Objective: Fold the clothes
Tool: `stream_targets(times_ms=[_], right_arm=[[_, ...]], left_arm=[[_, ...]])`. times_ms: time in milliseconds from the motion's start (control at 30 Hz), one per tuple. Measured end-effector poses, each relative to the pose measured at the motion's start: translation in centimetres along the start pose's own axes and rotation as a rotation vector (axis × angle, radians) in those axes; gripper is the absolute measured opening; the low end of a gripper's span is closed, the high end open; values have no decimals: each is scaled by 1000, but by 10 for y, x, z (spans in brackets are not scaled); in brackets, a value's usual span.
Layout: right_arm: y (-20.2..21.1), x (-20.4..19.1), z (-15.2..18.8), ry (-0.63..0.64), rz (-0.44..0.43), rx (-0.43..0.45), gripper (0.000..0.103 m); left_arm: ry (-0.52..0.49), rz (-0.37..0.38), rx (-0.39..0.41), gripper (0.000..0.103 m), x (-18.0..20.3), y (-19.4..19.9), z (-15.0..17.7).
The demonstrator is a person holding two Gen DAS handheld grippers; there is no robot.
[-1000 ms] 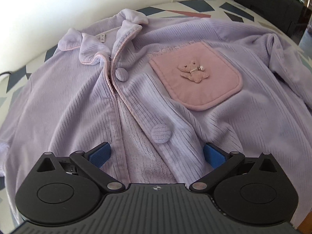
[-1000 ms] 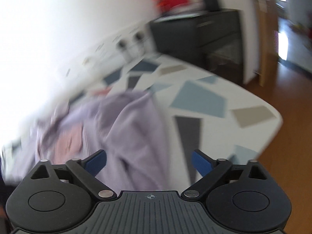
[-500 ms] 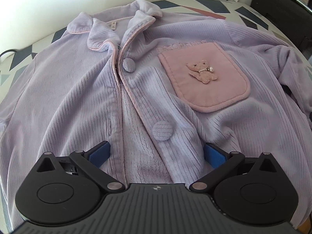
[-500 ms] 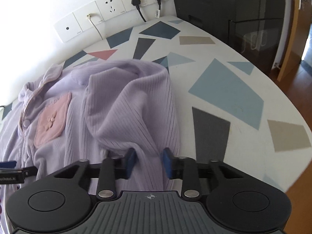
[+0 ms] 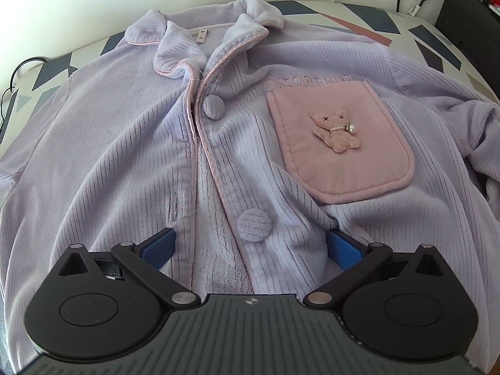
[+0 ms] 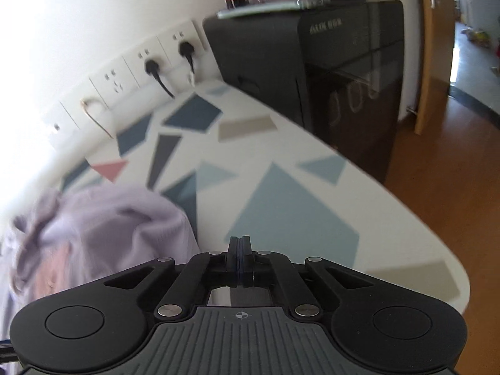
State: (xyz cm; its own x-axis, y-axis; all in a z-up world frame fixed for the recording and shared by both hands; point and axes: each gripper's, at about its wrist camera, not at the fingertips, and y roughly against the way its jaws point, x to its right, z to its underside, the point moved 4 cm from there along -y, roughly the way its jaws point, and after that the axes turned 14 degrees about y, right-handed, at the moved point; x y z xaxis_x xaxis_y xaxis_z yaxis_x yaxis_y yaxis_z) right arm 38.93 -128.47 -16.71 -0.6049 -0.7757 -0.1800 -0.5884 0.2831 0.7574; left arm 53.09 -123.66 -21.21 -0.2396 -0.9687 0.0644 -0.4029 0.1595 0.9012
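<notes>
A lilac ribbed pyjama top [image 5: 131, 156] lies face up on the patterned table, collar at the far side. It has a pink chest pocket [image 5: 340, 143] with a small bear on it and two round fabric buttons. My left gripper [image 5: 250, 243] is open, its blue pads straddling the lower front placket near the lower button [image 5: 253, 221]. My right gripper [image 6: 240, 243] is shut with nothing visible between its pads, held over the bare table to the right of the top's bunched sleeve [image 6: 118, 218].
The table [image 6: 281, 218] is white with coloured geometric patches; its right edge drops to a wooden floor [image 6: 453, 187]. A black cabinet [image 6: 328, 62] stands at the far right. Wall sockets [image 6: 150, 62] with plugged cables sit behind the table.
My right gripper closed fully and swung right, off the sleeve it hovered over half a second ago. My left gripper stayed open and shifted slightly left along the top's front.
</notes>
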Motion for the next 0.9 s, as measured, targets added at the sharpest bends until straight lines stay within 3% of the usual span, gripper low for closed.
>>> stream_targets(times_ms=[33,67,100,233,333,400,600,900], right_arm=[[0,1,-2,12,-27,-11,22],[1,2,-4,24,-55,-23,46],[0,-2,-3,50,-82,-32,57],[-11,-28,13,173,-150,-86,63],[-23,-45,24,240,-175,-130,53],[-26,-46,24,212,-173,-122,31],[-13,-31,15,93,-160,-57,8],[32,13,-5,-148,-20,156,5]], left_arm=[[6,-3,-1,103,0,0,0],[10,-5,0,103,0,0,0],[13,-7,1,103,0,0,0],[17,-6,6,103,0,0,0],[15,-4,5,103,0,0,0],[11,-2,6,103,0,0,0],[2,4,4,103,0,-1,-1],[1,7,7,103,-2,-1,-1]])
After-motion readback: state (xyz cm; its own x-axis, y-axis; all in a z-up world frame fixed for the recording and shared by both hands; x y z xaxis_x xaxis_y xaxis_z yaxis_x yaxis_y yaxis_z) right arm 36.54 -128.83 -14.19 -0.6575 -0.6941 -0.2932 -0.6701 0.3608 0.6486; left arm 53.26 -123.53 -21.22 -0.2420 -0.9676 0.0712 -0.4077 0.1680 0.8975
